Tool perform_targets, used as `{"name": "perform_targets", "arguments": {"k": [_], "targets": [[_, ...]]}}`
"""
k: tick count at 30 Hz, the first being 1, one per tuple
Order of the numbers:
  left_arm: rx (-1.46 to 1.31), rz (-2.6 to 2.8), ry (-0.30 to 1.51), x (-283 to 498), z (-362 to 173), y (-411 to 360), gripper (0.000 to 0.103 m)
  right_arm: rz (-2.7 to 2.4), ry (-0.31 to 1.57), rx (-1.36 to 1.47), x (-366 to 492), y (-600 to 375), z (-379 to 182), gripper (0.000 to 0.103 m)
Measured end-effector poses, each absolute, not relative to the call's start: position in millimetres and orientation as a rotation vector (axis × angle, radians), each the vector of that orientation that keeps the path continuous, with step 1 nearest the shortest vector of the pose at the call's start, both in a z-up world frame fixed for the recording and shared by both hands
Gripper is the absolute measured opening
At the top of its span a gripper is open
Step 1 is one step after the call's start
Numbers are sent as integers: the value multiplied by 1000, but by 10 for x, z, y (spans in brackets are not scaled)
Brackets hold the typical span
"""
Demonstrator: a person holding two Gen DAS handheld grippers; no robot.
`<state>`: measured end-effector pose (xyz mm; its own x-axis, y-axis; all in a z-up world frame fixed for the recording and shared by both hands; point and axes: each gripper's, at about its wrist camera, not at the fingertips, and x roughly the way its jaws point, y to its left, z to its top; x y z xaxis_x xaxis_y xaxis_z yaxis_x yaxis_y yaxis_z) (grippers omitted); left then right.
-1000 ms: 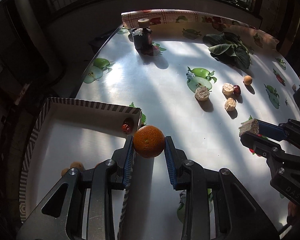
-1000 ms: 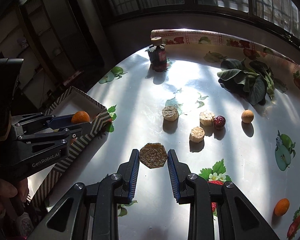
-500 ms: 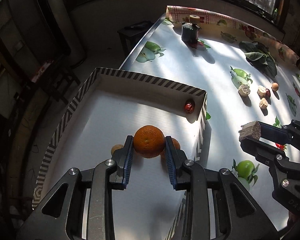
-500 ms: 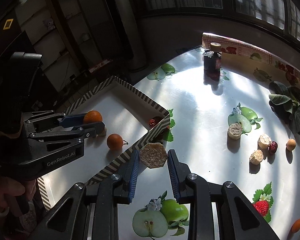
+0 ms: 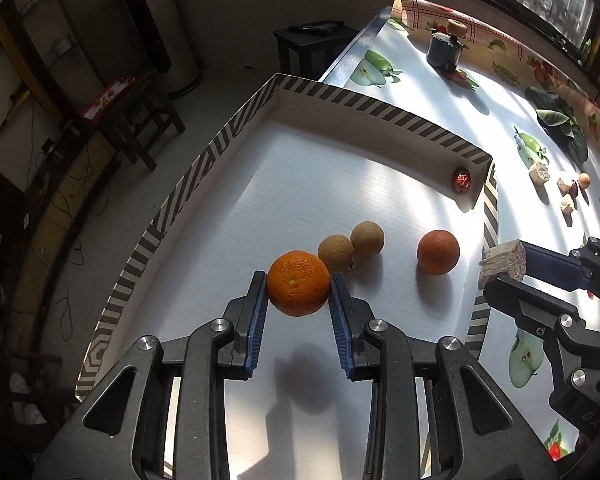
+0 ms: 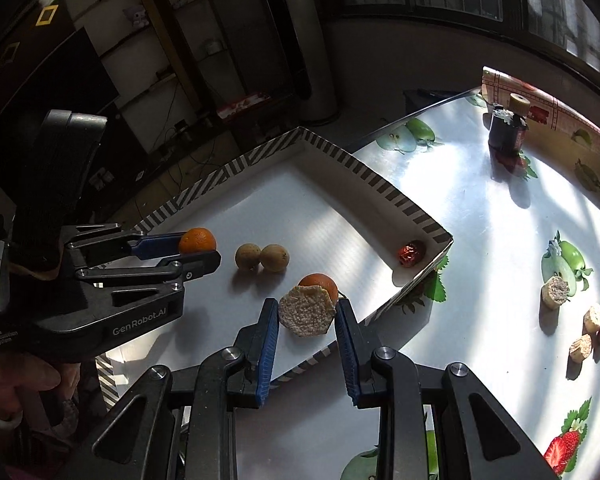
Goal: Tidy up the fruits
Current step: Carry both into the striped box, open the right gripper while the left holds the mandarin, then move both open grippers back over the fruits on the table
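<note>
Left wrist view: left tongs (image 5: 298, 286) clamped on round orange tangerine (image 5: 298, 283), frame centre, above white striped-rim cardboard tray (image 5: 300, 168).

Right wrist view: right tongs (image 6: 307, 314) clamped on beige hexagonal crumbly chunk (image 6: 307, 311), lower centre, over tray edge near tabletop (image 6: 480, 240).

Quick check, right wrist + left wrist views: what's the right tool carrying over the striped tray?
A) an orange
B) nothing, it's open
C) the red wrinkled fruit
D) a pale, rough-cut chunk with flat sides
D: the right tool is shut on a pale rough-cut chunk above the striped tray; the held orange sits in the left tool, and the red wrinkled fruit lies in the tray's corner.
</note>
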<state>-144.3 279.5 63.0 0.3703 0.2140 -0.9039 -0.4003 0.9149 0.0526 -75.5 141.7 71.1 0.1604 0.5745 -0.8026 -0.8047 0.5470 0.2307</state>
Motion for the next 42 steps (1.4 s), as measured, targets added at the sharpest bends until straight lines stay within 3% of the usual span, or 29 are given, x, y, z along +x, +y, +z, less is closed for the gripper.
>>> {"name": "perform_targets", "arguments": {"k": [20,23,25,26,27,29,42], "targets": [[-229,427,1189,-1462,356,2940,30,1071,1117,-377,-857,1938,228,28],[-226,439,1188,-1464,357,2957,37,1053,1119,-380,-864,1974,183,28],[-234,440,1186,-1466,363,2974,50,1059,1120,-383,-865,2004,175,30],[-238,443,1186,-1466,370,2985,64,1063,1120,-382,-870,2008,179,31],[-244,446,1181,-1469,387,2995,70,1068,1120,-377,-869,2007,188,33],[-250,455,1171,-1463,423,3004,70,1071,1114,-366,-850,1986,213,38],[-188,431,1071,-1218,856,2684,71,960,1016,-231,-676,1349,640,39]]}}
